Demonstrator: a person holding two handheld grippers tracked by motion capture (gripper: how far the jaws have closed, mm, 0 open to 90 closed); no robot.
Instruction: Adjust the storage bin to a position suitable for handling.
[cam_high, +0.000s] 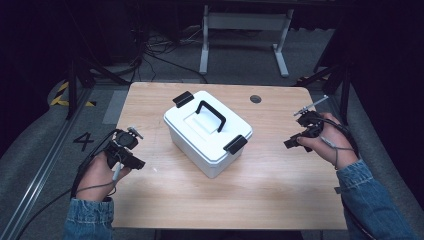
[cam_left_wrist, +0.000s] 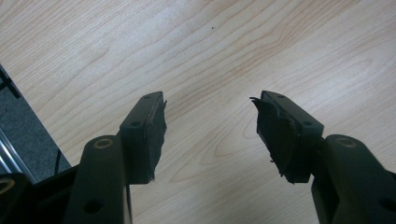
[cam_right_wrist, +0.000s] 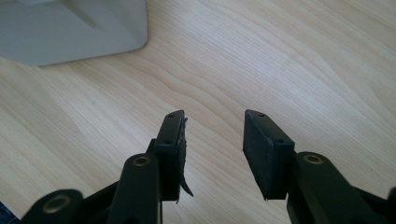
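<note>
A white lidded storage box (cam_high: 207, 131) with a black handle (cam_high: 211, 115) and two black side latches sits in the middle of the wooden table (cam_high: 280, 195), turned at an angle. My left gripper (cam_high: 136, 162) hovers over the table's left edge, open, with bare wood between its jaws (cam_left_wrist: 210, 109). My right gripper (cam_high: 290, 143) is held to the right of the box, open and empty (cam_right_wrist: 214, 115). A lower corner of the box (cam_right_wrist: 74, 28) shows at the top left of the right gripper view.
A round cable hole (cam_high: 255, 98) is set in the table near its far edge. Beyond the table stands a white desk frame (cam_high: 245, 35) with cables on the grey floor. A floor marking "4" (cam_high: 83, 140) lies left of the table.
</note>
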